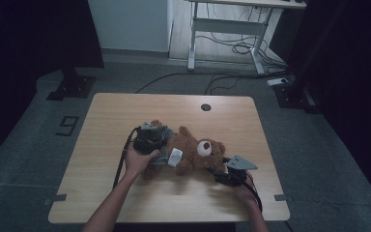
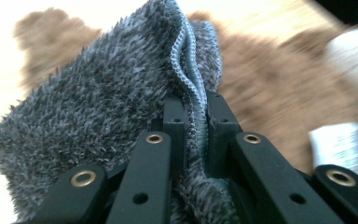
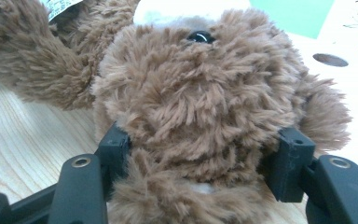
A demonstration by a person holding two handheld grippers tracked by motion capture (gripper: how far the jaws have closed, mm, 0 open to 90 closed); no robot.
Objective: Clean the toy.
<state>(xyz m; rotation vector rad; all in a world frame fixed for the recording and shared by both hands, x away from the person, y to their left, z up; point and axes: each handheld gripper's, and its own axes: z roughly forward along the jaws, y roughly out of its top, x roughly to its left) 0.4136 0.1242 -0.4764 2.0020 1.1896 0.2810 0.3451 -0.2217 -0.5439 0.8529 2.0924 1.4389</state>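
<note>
A brown teddy bear (image 1: 193, 152) lies on its back in the middle of the wooden table (image 1: 125, 111), head toward the right, a white tag (image 1: 175, 157) at its side. A grey fuzzy cloth (image 1: 152, 135) rests over the bear's legs at the left. My left gripper (image 1: 157, 141) is shut on the cloth's stitched hem (image 2: 189, 79); in the left gripper view (image 2: 196, 116) the hem is pinched between the jaws. My right gripper (image 1: 221, 171) holds the bear's head (image 3: 196, 93), with a jaw pressed into the fur on each side (image 3: 203, 154).
A round cable hole (image 1: 206, 107) sits near the table's far edge. Beyond the table stand a white desk frame (image 1: 192, 43) with loose cables on the floor and black stand bases (image 1: 71, 87) at both sides. Bare tabletop lies in front and to the left.
</note>
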